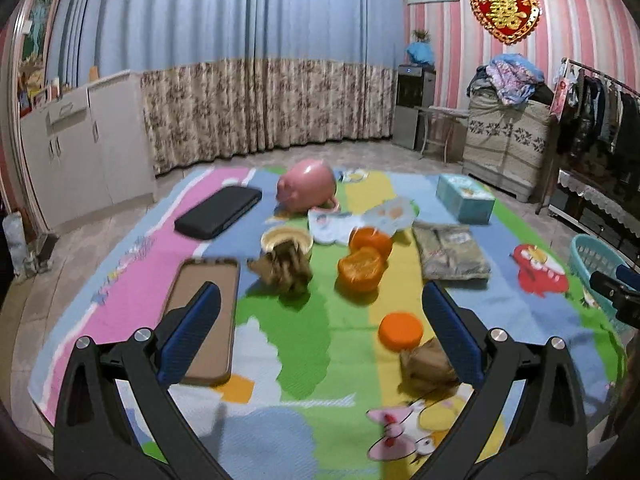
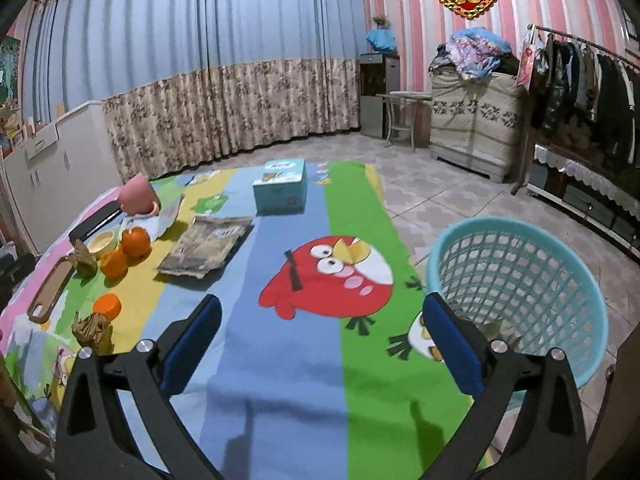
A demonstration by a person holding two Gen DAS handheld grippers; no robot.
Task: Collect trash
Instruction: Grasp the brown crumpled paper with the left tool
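Both grippers are spread wide and hold nothing. From the left wrist view, we see the left gripper (image 1: 320, 320) with its blue-padded fingers (image 1: 192, 332) apart above a colourful cartoon mat (image 1: 344, 344) laid on a tiled floor. Between the fingers lies an orange bottle cap (image 1: 401, 331), and just beside it, near the right finger, a crumpled brown paper wad (image 1: 428, 364). A second crumpled brown wad (image 1: 286, 270) sits farther ahead, touching a small cream bowl (image 1: 286, 238). Two orange halves (image 1: 366, 258) rest next to it. A phone in a brown case (image 1: 204, 312) lies partly under the left finger, and a pink piggy bank (image 1: 308, 190) stands at the far side. From the right wrist view, we see the right gripper (image 2: 322, 322), likewise spread, over the mat's red bird picture (image 2: 332, 276). A turquoise plastic basket (image 2: 516, 292) stands on the floor just off the mat's right edge, behind the right finger; something brownish lies inside, too hidden to identify. The nearer paper wad (image 2: 94, 330) and orange cap (image 2: 107, 306) lie well to the left.
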